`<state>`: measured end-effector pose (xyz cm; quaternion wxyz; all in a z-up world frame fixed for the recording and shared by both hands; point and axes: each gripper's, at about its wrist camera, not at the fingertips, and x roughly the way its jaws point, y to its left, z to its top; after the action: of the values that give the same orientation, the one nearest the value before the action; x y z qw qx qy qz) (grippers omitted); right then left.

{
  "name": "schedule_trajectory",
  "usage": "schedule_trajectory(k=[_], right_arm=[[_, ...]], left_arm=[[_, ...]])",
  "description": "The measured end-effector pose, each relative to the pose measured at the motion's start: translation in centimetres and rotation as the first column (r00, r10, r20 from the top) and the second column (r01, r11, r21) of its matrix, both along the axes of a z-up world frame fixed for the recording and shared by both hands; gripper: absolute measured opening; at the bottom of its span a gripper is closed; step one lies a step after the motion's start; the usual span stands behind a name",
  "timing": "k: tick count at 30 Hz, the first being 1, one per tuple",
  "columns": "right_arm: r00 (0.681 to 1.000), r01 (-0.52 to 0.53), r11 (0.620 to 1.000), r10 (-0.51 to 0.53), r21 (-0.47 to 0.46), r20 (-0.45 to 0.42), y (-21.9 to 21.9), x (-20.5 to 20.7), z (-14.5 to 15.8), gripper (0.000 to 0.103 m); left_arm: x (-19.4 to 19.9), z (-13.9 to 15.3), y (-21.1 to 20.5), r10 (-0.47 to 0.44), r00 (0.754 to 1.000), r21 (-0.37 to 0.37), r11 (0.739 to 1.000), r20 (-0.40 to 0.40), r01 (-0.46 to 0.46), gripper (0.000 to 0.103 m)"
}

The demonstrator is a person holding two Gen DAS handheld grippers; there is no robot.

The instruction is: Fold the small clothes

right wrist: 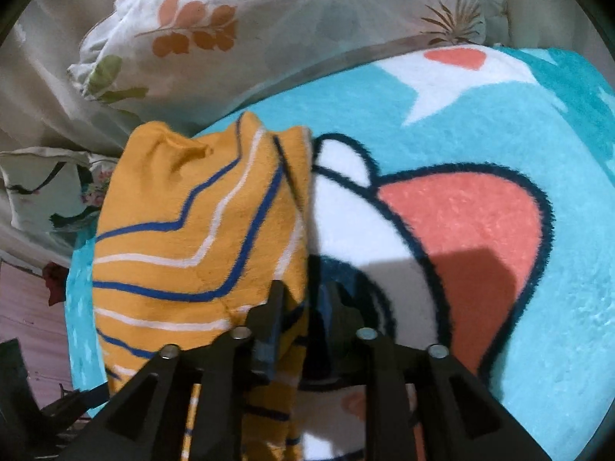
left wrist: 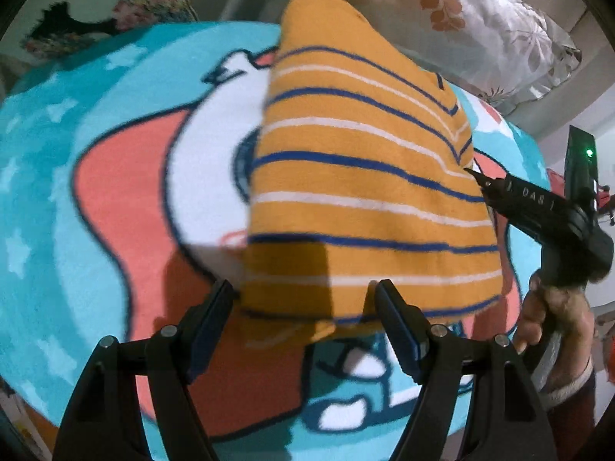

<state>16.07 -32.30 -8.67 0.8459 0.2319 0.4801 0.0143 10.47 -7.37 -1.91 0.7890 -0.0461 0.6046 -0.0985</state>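
Note:
An orange garment (left wrist: 365, 176) with blue and white stripes lies partly lifted over a blue cartoon blanket (left wrist: 50, 199). My left gripper (left wrist: 305, 299) is open, its fingers astride the garment's near hem without clamping it. My right gripper (right wrist: 301, 303) is shut on the garment's edge (right wrist: 192, 238) and holds it up. In the left wrist view the right gripper (left wrist: 476, 176) pinches the garment's right side, with the hand holding it below.
The blanket (right wrist: 499, 123) covers a bed. A white pillow with leaf print (right wrist: 230, 38) lies at the far edge, also in the left wrist view (left wrist: 480, 19). Another floral pillow (left wrist: 150, 4) sits at back left.

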Motion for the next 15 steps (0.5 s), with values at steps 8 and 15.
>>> schedule_trajectory(k=[8, 15], right_arm=[[0.999, 0.038, 0.994, -0.039, 0.101, 0.003, -2.1, -0.9, 0.0, 0.046], [0.990, 0.134, 0.979, -0.139, 0.152, 0.022, -5.5, -3.9, 1.5, 0.047]], left_arm=[[-3.1, 4.1, 2.1, 0.075, 0.991, 0.124, 0.988, 0.113, -0.089, 0.075], [-4.6, 5.0, 3.0, 0.093, 0.982, 0.226, 0.965, 0.163, -0.129, 0.075]])
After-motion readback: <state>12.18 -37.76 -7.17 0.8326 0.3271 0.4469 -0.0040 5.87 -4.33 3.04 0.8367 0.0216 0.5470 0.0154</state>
